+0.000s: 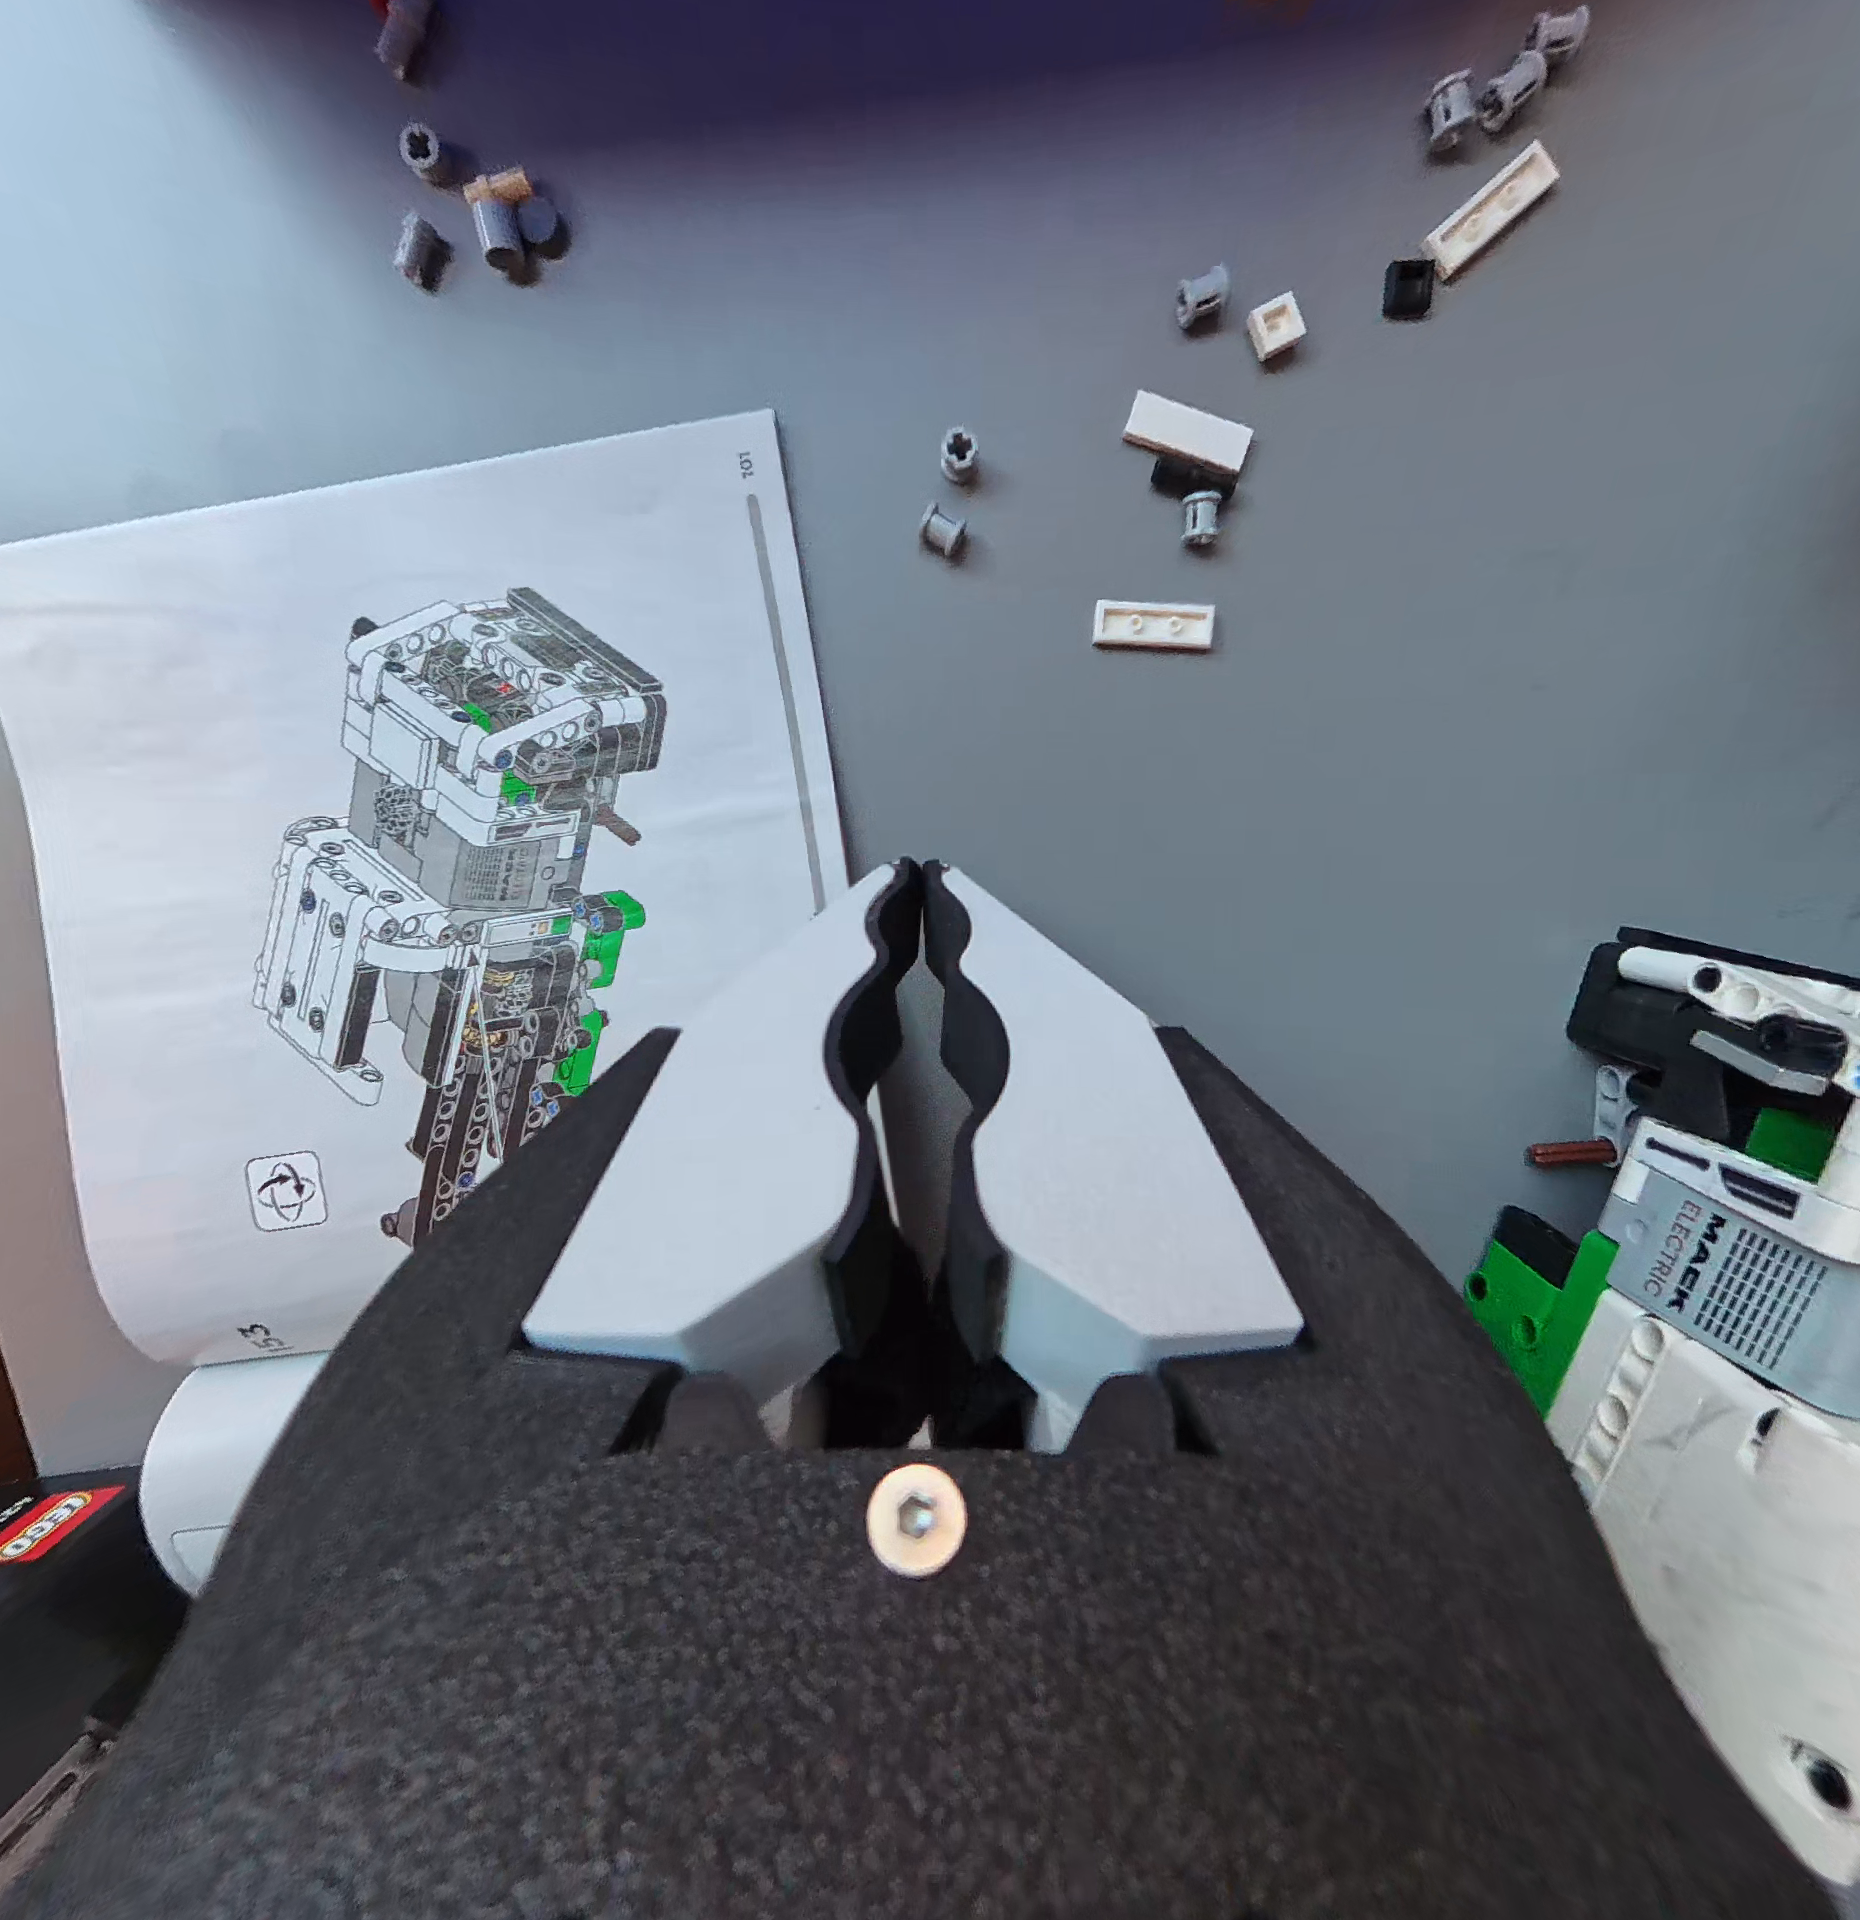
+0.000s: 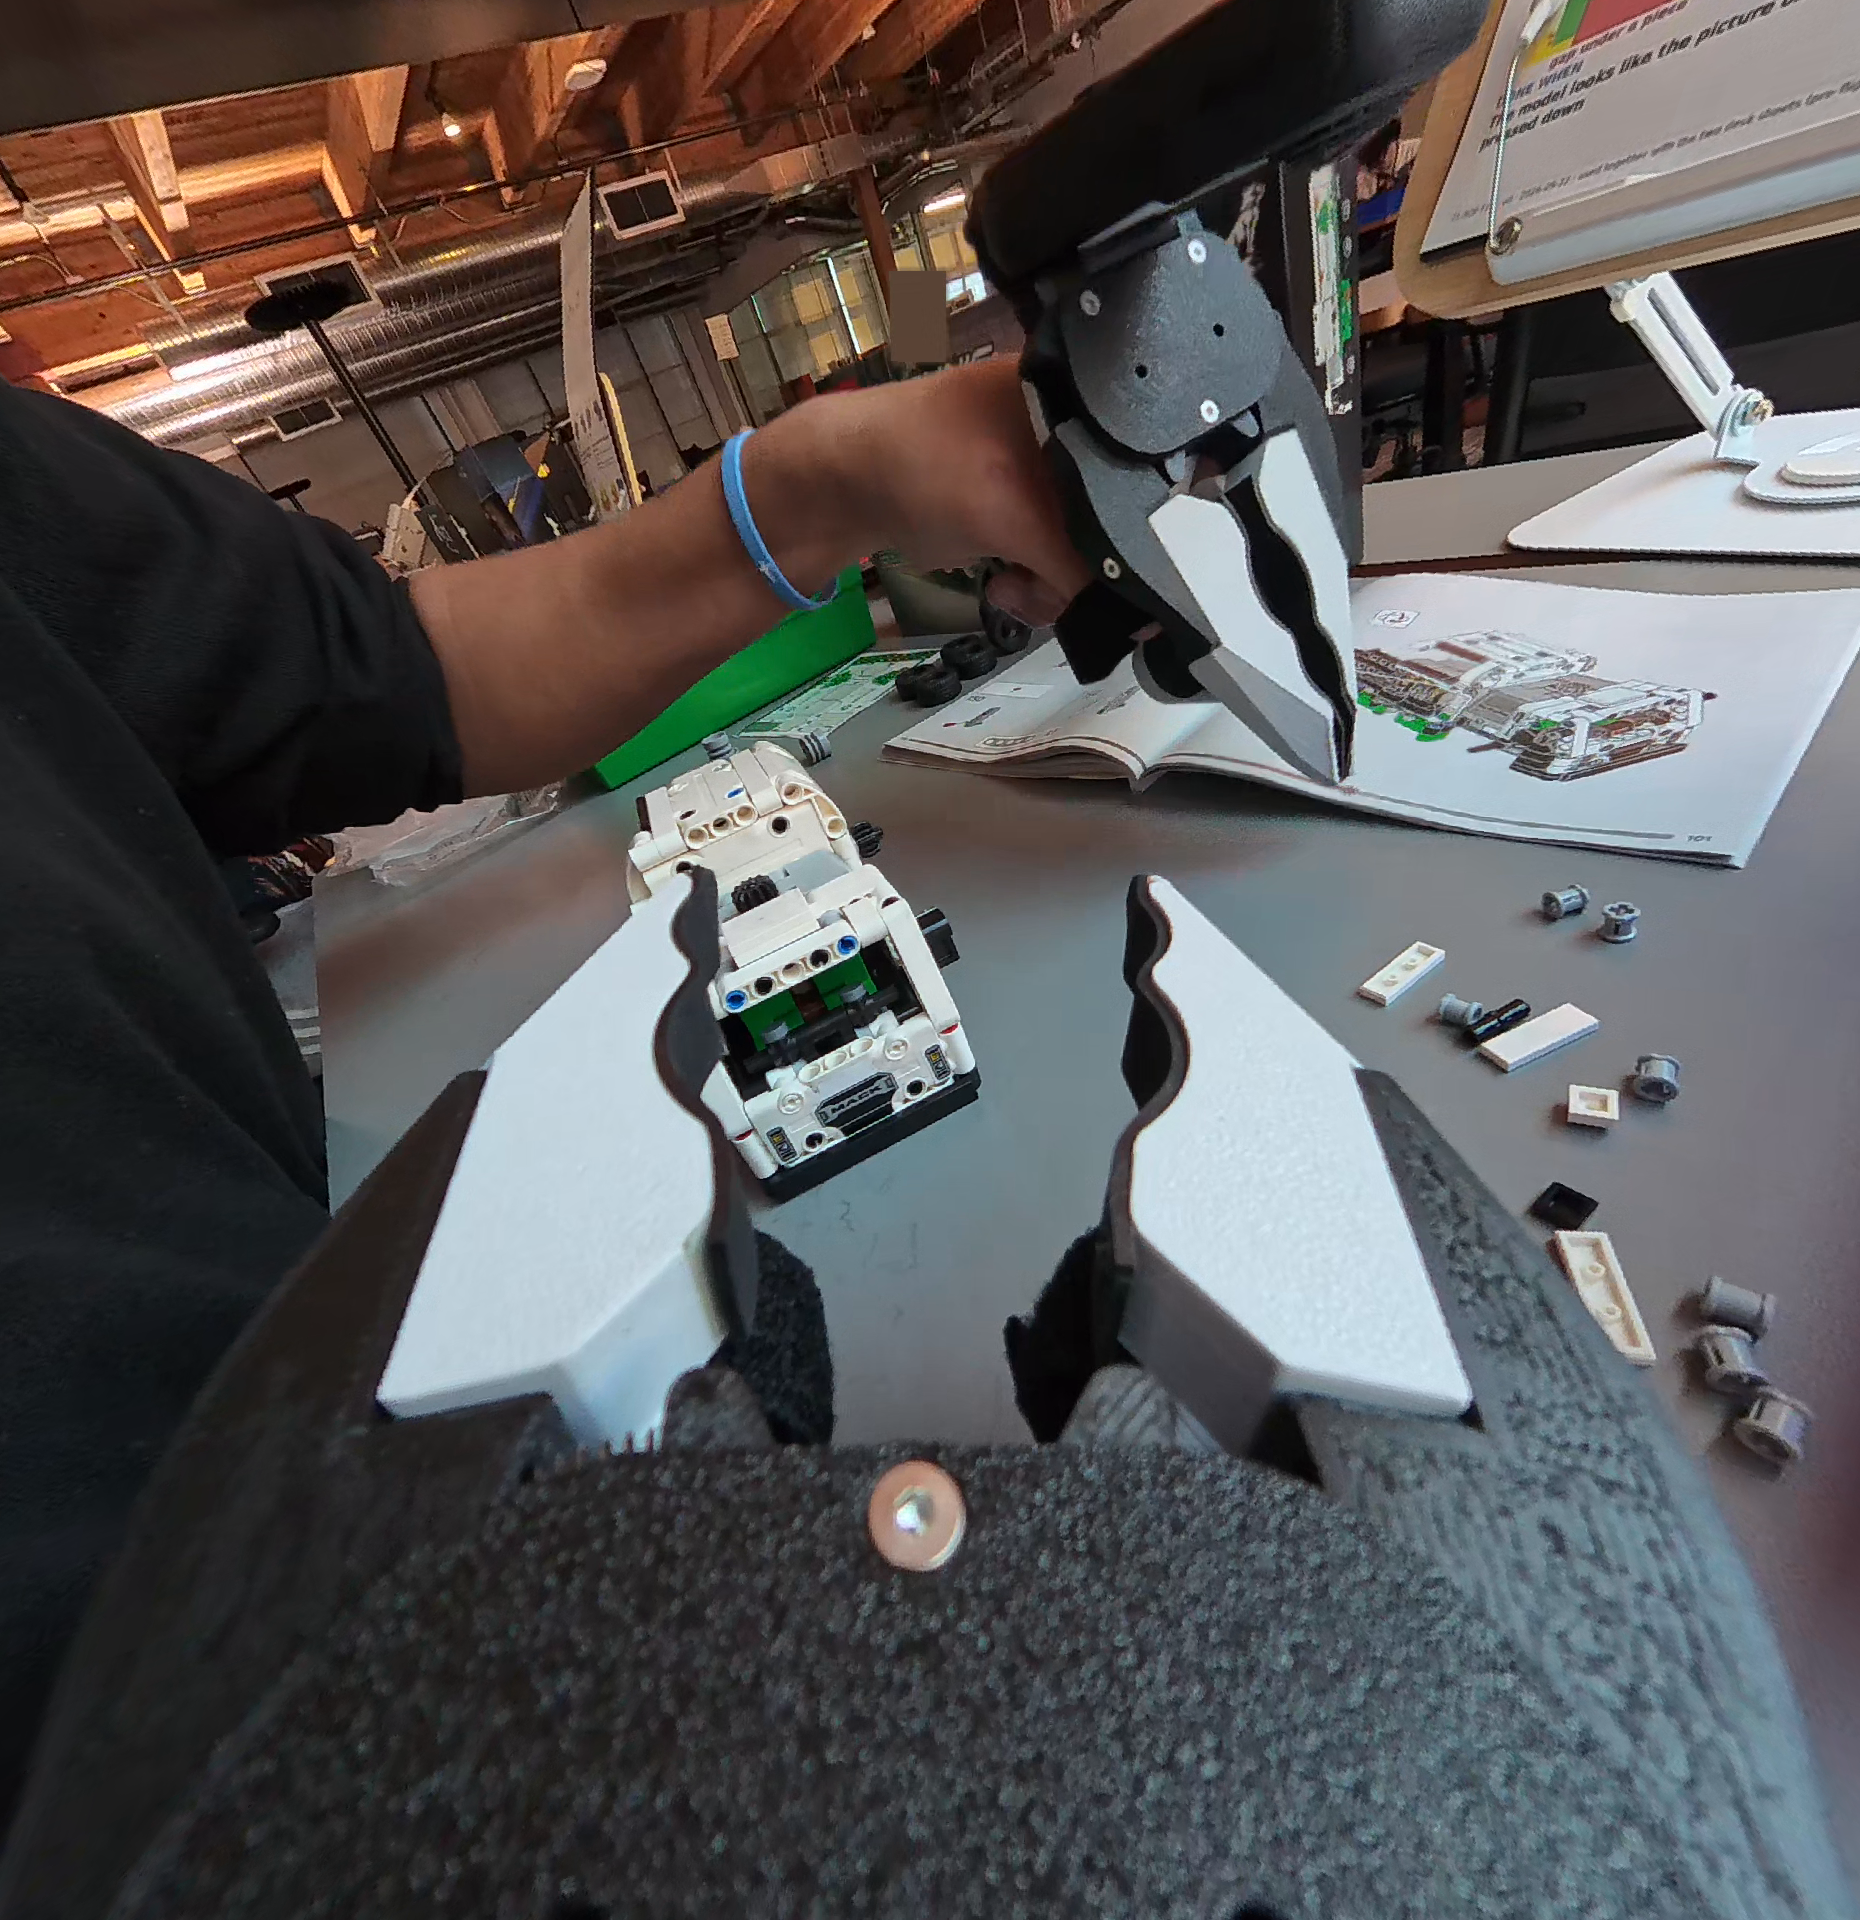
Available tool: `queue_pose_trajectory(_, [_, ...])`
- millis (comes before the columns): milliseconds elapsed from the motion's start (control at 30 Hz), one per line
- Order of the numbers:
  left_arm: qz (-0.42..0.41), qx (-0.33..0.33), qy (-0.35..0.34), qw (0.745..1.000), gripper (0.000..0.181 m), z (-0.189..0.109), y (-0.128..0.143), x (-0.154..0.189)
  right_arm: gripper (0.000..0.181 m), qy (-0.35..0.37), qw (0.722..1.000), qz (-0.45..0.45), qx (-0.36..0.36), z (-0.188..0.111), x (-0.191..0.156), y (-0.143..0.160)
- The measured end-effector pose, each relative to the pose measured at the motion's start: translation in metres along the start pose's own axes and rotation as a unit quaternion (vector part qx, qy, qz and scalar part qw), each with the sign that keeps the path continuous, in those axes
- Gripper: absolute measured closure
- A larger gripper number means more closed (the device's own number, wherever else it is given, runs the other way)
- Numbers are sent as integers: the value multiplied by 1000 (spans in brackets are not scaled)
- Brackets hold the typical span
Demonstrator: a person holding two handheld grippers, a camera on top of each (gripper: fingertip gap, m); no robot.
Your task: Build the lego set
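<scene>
A white, black and green lego truck model point(image 2: 832, 997) stands on the grey table, seen at the right edge of the left wrist view point(image 1: 1736, 1247). My right gripper point(image 2: 921, 904) is open and empty, low over the table, its left finger beside the truck's cab. My left gripper point(image 1: 921, 868) is shut with nothing between its tips, pointing down above the edge of the open instruction booklet point(image 1: 438, 831); it also shows in the right wrist view point(image 2: 1336, 769), held by a hand. Loose white plates point(image 1: 1186, 431) and small grey connectors point(image 1: 962, 452) lie scattered to the right.
Another cluster of grey connectors point(image 1: 490, 213) lies at the far side. A black box point(image 1: 43, 1579) sits at the left. Black tyres point(image 2: 947, 670), a green tray point(image 2: 760, 675) and a white stand base point(image 2: 1715, 509) are beyond the booklet point(image 2: 1477, 717).
</scene>
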State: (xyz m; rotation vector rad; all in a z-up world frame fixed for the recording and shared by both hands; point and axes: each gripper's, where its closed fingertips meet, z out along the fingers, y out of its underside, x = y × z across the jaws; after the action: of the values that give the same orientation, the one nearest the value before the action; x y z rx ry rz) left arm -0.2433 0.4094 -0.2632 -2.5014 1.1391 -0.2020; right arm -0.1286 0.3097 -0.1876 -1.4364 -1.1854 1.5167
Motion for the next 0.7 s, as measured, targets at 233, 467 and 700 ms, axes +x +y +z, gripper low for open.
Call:
queue_pose_trajectory(233, [-23, 43, -55, 997, 114, 9, -25, -37, 103, -5, 1000, 3, -4, 1, -2, 2])
queue_pose_trajectory(467, [-92, 59, -52, 993, 90, 43, -35, -80, 103, -11, 1000, 10, -1, -1, -5, 2])
queue_pose_trajectory(700, [-111, 100, -40, 988, 95, 45, -36, -78, 103, -18, 1000, 20, -4, 0, -5, 3])
